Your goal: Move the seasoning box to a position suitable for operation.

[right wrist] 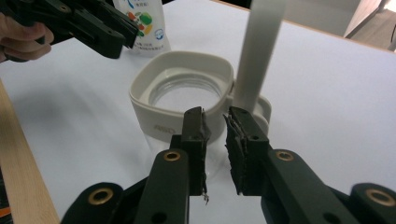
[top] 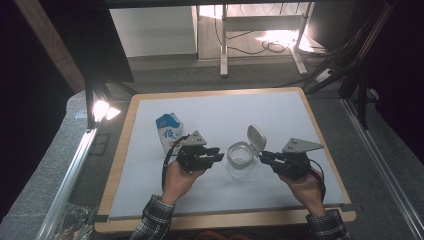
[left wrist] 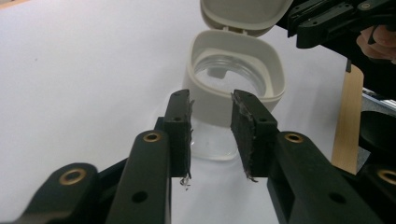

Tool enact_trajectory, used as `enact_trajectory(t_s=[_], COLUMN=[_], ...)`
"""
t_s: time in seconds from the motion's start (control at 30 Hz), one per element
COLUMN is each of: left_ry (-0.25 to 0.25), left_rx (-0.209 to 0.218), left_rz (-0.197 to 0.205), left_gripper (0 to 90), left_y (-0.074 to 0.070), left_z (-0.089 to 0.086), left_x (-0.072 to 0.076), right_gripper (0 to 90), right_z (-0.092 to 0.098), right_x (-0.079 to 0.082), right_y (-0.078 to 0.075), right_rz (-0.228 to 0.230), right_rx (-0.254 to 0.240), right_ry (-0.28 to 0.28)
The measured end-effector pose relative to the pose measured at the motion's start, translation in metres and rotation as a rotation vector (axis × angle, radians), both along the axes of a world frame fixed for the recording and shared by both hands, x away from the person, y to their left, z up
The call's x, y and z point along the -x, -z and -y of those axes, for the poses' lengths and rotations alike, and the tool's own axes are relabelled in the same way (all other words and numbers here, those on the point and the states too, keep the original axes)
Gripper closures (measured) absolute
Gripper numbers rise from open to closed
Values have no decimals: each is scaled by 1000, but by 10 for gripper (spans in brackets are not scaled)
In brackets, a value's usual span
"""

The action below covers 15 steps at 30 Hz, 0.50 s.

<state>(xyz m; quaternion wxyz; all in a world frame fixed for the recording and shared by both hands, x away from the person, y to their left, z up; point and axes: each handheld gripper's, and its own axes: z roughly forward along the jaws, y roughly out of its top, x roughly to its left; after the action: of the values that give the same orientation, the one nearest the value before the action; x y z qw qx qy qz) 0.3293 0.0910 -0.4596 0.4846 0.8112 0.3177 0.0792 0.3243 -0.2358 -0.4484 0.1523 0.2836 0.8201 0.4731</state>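
Now, near the left edge of the tabletop (top: 150,165) stands a blue and white milk carton (top: 169,131), a bit back from the middle. Just in front of it is my left gripper (top: 216,157), held in my left hand (top: 177,182). Its jaws are a little apart and hold nothing. They point at the clear jar (top: 241,159), close to it but not touching. The jar stands near the middle of the tabletop, closer to the front edge. It has a cream rim, and its cream lid (top: 256,138) is flipped up at the back. On the other side of the jar is my right gripper (top: 264,158), in my right hand (top: 307,187). Its jaws are a little apart too and grip nothing. They sit just beside the jar, close to where the lid hinges, and I cannot tell if they touch it.
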Motion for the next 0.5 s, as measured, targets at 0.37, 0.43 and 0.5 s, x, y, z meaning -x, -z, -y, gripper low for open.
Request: enact_trajectory(t_s=[0.37, 0.43, 0.5], left_ry=[-53, -68, -81], left_rx=[2, -1, -7], left_rz=[-1, 1, 8], left_gripper=[523, 501, 492], left_y=[14, 17, 19], left_z=[-22, -26, -31], left_x=[4, 5, 7], right_gripper=[673, 657, 635], right_z=[14, 16, 19], right_x=[2, 2, 2], right_y=[15, 19, 22], right_rz=[-3, -4, -5], right_rx=[49, 59, 69], right_ry=[57, 71, 85])
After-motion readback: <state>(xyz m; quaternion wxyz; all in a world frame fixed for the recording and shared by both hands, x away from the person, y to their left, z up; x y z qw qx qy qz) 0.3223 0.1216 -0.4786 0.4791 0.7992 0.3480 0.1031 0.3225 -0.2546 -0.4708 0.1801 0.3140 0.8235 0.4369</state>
